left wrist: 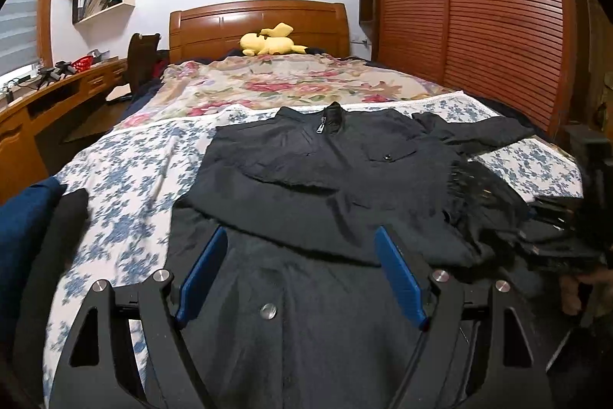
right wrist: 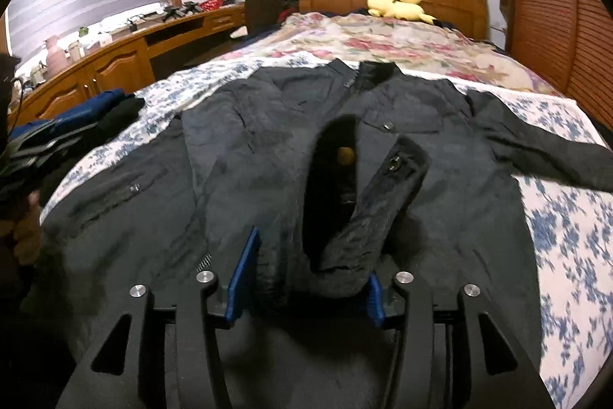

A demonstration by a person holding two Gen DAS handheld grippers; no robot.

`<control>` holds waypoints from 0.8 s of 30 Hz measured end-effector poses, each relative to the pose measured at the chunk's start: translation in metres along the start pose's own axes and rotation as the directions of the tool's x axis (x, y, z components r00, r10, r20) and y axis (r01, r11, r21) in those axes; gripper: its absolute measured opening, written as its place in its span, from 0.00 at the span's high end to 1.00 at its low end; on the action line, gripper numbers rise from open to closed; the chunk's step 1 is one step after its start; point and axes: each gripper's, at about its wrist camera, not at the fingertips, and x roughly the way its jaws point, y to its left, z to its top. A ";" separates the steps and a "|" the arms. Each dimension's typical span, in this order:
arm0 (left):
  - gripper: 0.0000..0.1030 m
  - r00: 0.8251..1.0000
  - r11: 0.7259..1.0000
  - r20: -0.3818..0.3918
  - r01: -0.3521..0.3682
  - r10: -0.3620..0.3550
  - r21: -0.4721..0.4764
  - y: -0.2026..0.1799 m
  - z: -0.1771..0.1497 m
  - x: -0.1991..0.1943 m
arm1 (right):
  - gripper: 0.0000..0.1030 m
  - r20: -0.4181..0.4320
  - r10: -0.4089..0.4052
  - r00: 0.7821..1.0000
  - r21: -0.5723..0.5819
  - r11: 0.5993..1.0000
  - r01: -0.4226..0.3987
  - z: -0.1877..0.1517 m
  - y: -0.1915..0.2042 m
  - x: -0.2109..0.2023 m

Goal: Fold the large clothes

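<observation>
While the left wrist view looks up the bed (left wrist: 126, 179), the left hand-held gripper (left wrist: 302, 278) hangs with its blue pads wide apart above the lower front of a dark zip-up jacket (left wrist: 329, 179), gripping nothing. The jacket lies spread on a blue-flowered sheet (left wrist: 122, 186), collar toward the wooden headboard (left wrist: 260, 25), one sleeve folded across its chest. A yellow plush toy (left wrist: 270, 43) lies near the headboard.

From the right wrist view, the right hand-held gripper (right wrist: 306, 278) stands partly open, and a cuff (right wrist: 367, 217) of the jacket (right wrist: 237, 148) sits between its pads; I cannot tell whether they press on it. The other sleeve stretches out to the right over the sheet (right wrist: 567, 236). Folded dark clothes (right wrist: 95, 117) lie at the left edge of the bed.
</observation>
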 end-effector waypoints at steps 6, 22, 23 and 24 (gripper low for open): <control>0.22 0.999 0.999 -0.033 0.036 -0.037 -0.010 0.001 -0.010 0.025 | 0.48 -0.039 -0.015 0.999 0.029 0.999 0.016 -0.013 -0.004 -0.020; 0.22 0.998 0.998 -0.025 0.060 -0.060 0.015 -0.007 -0.014 0.026 | 0.48 0.038 -0.141 0.989 -0.054 0.988 0.143 0.016 -0.011 -0.082; 0.22 0.998 0.998 -0.025 0.064 -0.064 0.011 -0.007 -0.014 0.025 | 0.48 0.036 -0.141 0.989 -0.068 0.987 0.143 0.022 -0.009 -0.079; 0.22 0.998 0.998 -0.024 0.065 -0.065 0.009 -0.006 -0.014 0.025 | 0.48 0.029 -0.137 0.990 -0.083 0.987 0.139 0.029 -0.008 -0.074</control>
